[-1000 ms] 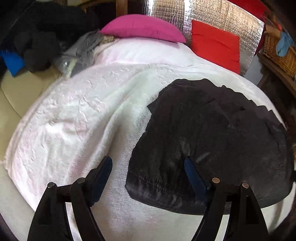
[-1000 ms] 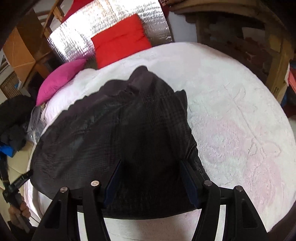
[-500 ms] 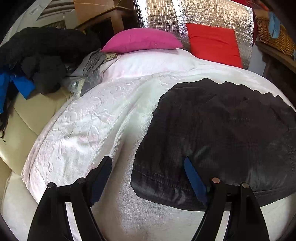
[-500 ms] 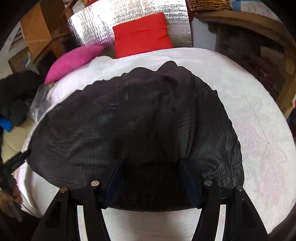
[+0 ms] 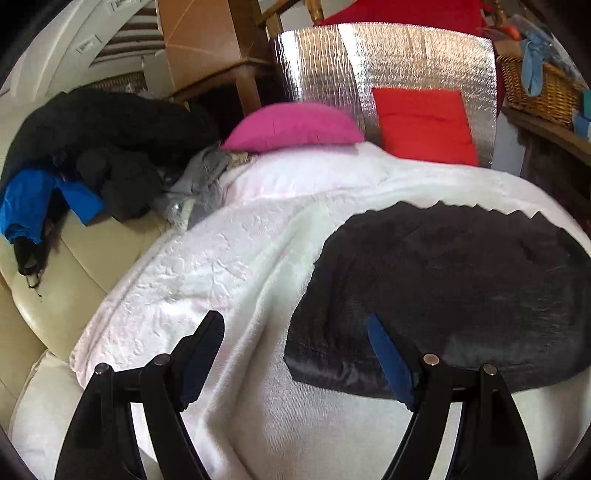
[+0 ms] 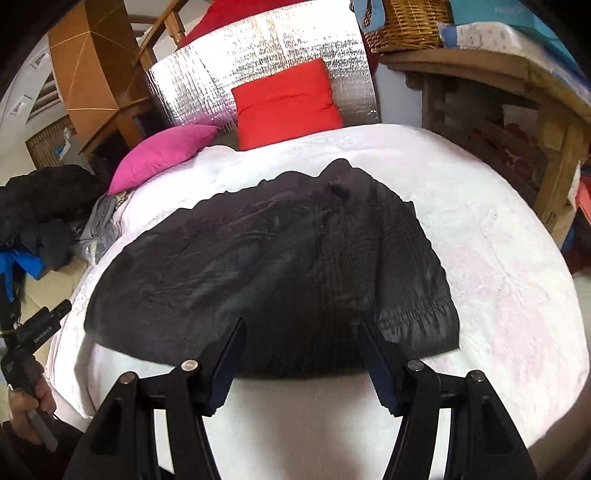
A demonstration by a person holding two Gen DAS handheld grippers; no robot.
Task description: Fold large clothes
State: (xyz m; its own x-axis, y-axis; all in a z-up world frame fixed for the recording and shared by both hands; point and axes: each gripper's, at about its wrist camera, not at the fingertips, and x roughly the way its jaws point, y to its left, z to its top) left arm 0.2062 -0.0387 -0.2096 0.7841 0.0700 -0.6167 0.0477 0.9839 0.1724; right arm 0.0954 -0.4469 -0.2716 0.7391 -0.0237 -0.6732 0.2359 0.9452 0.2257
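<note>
- Dark charcoal fabric garment (image 6: 266,280) lies spread flat, folded into a rough rectangle, on the white plush textured blanket (image 6: 498,295) covering the bed; sits toward the blanket's near edge, roughly centred across it in the right wrist view.
- Garment's far edge is wavy and bunched, with a small peak; near edge is straight and shows a stitched hem at the near-right corner.
- Left gripper (image 5: 295,354): jaws spread wide, nothing between them. One blue-padded finger is over bare blanket, the other over the garment's near-left corner. Cannot tell whether it touches the cloth; no grip.
- Right gripper (image 6: 301,354): jaws apart, released. Both fingers frame the garment's near edge from above, no fabric pinched.
- Person's hand (image 6: 27,402) holding the left tool's handle shows at the lower left of the right wrist view, off the blanket's left edge.
- Magenta pillow (image 5: 295,127) at the blanket's far-left corner; red square cushion (image 5: 424,125) beside it at the far edge, leaning on a crinkled silver foil panel (image 5: 388,66).
- Pile of black, grey and blue clothes (image 5: 92,158) on the cream leather sofa arm (image 5: 48,288) past the blanket's left edge.
- Woven wicker basket (image 6: 406,22) on a wooden shelf (image 6: 498,81) past the far-right corner.
</note>
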